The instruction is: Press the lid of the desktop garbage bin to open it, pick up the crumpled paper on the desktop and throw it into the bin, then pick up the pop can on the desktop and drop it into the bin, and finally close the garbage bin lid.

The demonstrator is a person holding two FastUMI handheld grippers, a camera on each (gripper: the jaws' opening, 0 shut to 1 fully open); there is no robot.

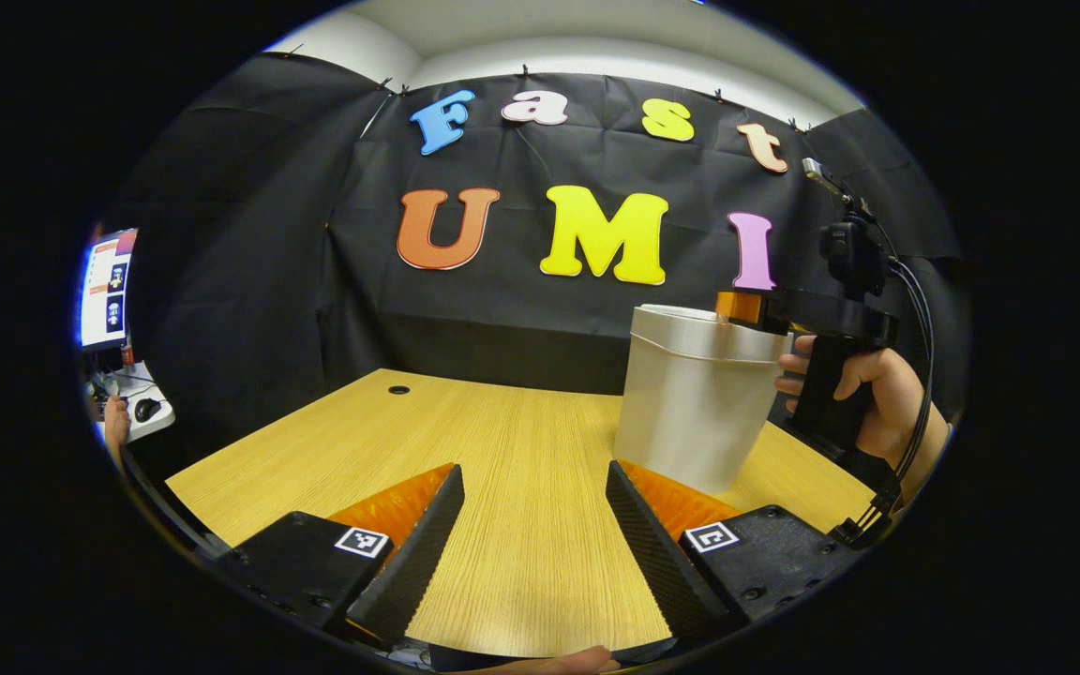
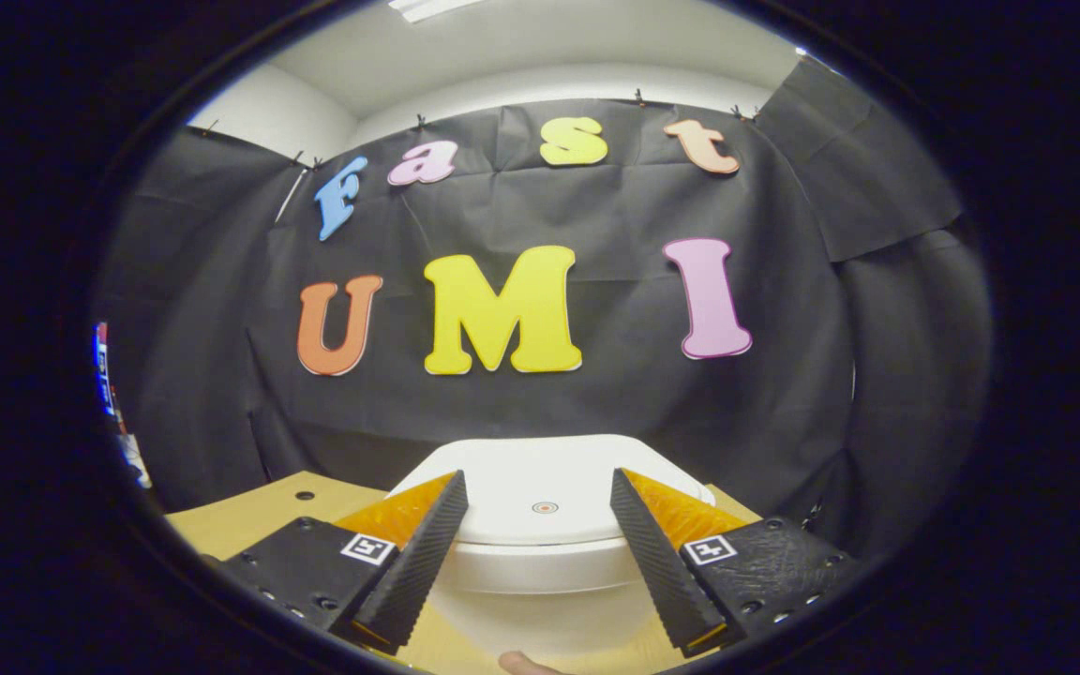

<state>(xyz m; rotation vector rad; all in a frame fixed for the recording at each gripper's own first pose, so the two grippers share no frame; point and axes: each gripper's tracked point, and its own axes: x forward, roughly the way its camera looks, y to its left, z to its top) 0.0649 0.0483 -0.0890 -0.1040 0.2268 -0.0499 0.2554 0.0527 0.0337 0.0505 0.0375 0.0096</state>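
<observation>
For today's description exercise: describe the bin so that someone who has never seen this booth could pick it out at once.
Start at the wooden table in front of the black cloth wall. Toward its right side in the left gripper view stands the bin, pale and tapering toward its base, its white lid shut. It is the one tall thing standing on the table, with the right gripper over its rim.

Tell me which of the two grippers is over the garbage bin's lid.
The right gripper: its open fingers frame the closed lid of the garbage bin. The left gripper, also open, hangs over bare desktop beside the bin.
</observation>
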